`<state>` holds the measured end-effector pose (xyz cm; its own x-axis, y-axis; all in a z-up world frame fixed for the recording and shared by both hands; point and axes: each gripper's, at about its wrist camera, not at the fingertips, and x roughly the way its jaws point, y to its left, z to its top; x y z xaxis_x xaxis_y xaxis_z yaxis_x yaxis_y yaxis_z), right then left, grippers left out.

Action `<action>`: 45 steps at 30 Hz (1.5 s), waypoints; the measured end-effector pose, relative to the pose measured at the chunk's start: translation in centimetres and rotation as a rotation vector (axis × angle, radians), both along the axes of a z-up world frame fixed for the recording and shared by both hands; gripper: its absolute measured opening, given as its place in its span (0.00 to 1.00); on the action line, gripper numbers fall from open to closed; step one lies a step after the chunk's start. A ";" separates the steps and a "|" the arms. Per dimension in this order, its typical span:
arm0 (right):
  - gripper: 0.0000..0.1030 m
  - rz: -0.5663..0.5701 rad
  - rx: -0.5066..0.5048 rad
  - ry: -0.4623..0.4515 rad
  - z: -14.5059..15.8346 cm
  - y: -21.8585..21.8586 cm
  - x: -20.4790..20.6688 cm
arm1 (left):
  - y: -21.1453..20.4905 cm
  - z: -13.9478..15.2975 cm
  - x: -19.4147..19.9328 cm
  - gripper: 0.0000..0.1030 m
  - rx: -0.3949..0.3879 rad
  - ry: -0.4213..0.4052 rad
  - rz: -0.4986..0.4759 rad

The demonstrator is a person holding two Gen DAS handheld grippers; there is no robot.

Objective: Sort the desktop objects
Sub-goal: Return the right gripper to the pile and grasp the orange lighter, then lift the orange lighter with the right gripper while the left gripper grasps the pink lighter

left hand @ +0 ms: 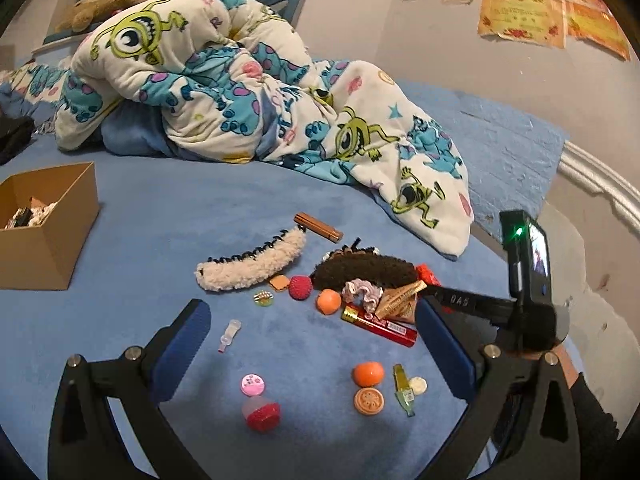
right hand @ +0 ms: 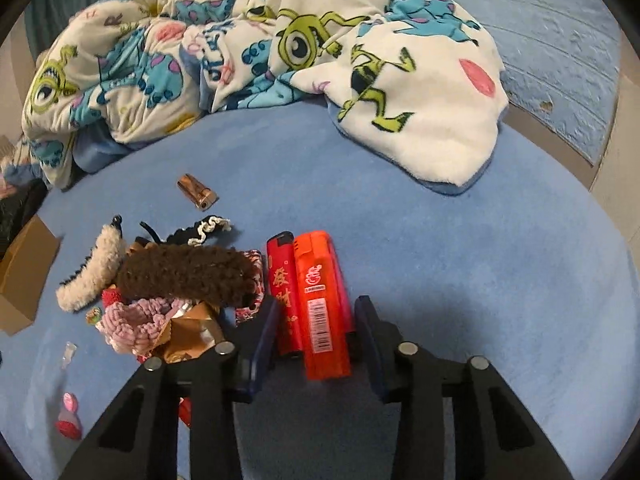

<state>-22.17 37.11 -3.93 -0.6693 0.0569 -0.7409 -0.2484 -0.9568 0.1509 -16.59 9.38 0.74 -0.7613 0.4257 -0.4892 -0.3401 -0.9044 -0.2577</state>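
Observation:
Small objects lie scattered on a blue bed cover. My left gripper [left hand: 312, 332] is open and empty above a red lighter [left hand: 378, 326], an orange ball [left hand: 368, 373] and a pink round tin [left hand: 253, 384]. My right gripper [right hand: 316, 312] is open, its jaws on either side of two red lighters [right hand: 316, 304] lying side by side; the fingers seem not to press them. A brown fuzzy hair clip [right hand: 188, 272], a white fuzzy clip [left hand: 252, 264] and a pink scrunchie [right hand: 132, 320] lie in the pile. The right gripper also shows in the left wrist view [left hand: 460, 304].
An open cardboard box [left hand: 44, 236] with some items inside stands at the left. A rumpled cartoon blanket [left hand: 240, 80] covers the back of the bed. A copper-coloured metal lighter [right hand: 197, 192] lies apart. The bed edge and wall are at the right.

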 end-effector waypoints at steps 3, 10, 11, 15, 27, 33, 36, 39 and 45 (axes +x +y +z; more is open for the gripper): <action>0.16 -0.001 -0.014 -0.007 -0.1 0.5 0.2 | 0.6 -0.2 0.0 1.00 -0.018 -0.001 -0.018; 0.15 0.003 -0.032 0.008 0.3 0.7 0.5 | 1.6 -0.1 0.5 1.00 -0.060 0.018 -0.054; 0.15 -0.003 -0.047 0.021 0.8 0.9 0.8 | 1.7 0.0 0.5 1.00 -0.051 0.015 -0.063; 0.15 -0.032 -0.088 0.097 3.5 2.4 2.4 | 2.6 0.9 0.7 1.00 -0.015 0.002 -0.167; 0.15 -0.295 -0.088 0.297 11.7 13.3 12.4 | 17.7 1.5 -3.4 1.00 0.109 -0.143 -0.629; 0.15 -0.382 -0.123 0.338 11.7 17.5 16.2 | 21.6 -2.0 -6.1 1.00 0.033 -0.205 -0.572; 0.15 -0.399 -0.175 0.340 10.5 18.8 16.7 | 22.1 -3.5 -7.4 1.00 -0.032 -0.236 -0.532; 0.15 -0.405 -0.188 0.320 9.3 19.3 16.4 | 22.7 -4.3 -8.0 1.00 -0.102 -0.227 -0.524; 0.15 -0.413 -0.224 0.330 8.3 20.2 16.9 | 24.5 -4.1 -8.9 1.00 -0.168 -0.251 -0.536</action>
<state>-5.28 57.27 4.33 -0.8229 0.2282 -0.5204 -0.4998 -0.7264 0.4718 -25.48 33.86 -3.37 -0.3157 0.6184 -0.7197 -0.7060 -0.6598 -0.2573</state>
